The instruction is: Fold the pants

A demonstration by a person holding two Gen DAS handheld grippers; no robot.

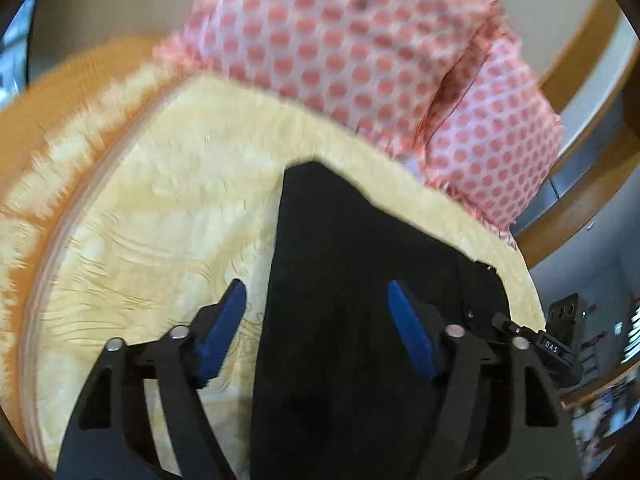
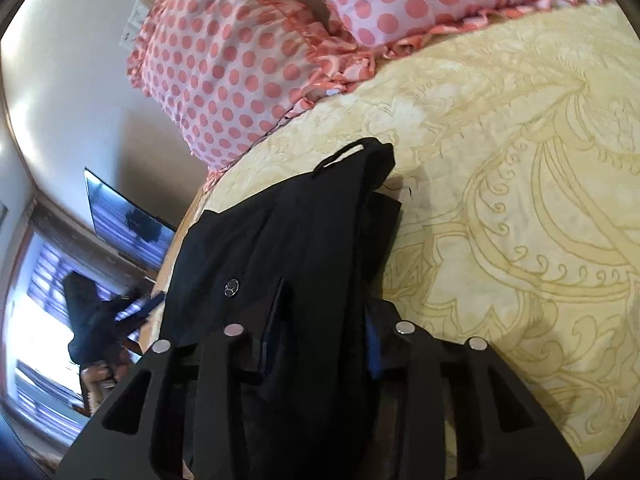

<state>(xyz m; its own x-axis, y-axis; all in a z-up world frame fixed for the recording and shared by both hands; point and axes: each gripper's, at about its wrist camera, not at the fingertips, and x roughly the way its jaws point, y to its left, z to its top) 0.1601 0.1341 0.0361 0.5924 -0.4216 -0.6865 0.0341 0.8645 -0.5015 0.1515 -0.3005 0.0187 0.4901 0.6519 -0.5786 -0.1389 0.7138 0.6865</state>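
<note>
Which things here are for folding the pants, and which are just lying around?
For the job: black pants, left gripper, right gripper, yellow bedspread underneath.
Just there: polka-dot pillows, wall screen.

Black pants (image 2: pixel 288 240) (polka-dot pillow (image 2: pixel 224 72))

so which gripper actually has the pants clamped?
The right gripper: fingers closed on the black pants. The left gripper is open above them.
</note>
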